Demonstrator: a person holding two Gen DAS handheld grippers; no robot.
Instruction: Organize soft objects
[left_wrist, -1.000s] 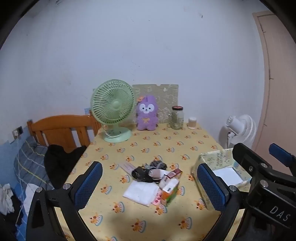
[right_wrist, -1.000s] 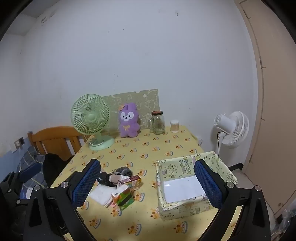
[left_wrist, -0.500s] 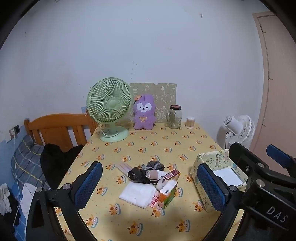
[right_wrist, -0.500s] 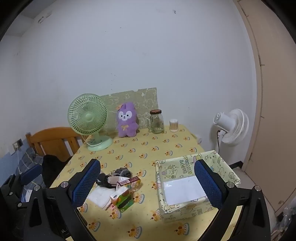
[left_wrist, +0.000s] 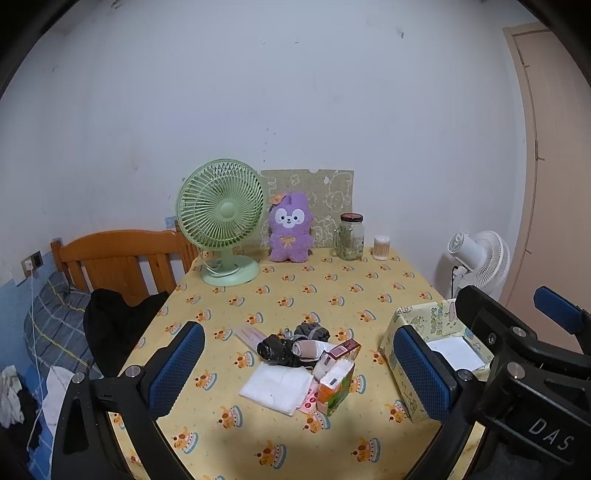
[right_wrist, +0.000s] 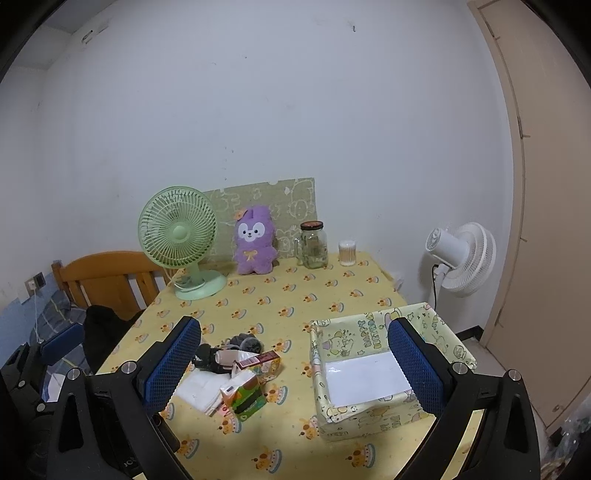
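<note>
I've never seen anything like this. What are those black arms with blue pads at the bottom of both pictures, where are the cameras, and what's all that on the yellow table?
Those are two hand-held grippers, no robot: a person carries one in each hand. Each has a wide-angle camera looking forward along its two blue-padded fingers. One picture comes from the left gripper, the other from the right gripper. Both are open and hold nothing.

On the yellow patterned tablecloth lies a small pile: dark rolled socks, a white folded cloth, and an orange-green tissue pack. Beside it stands an open box wrapped in cartoon paper, probably where the soft things go. At the back stand a green table fan, a purple plush rabbit and a glass jar.
</note>
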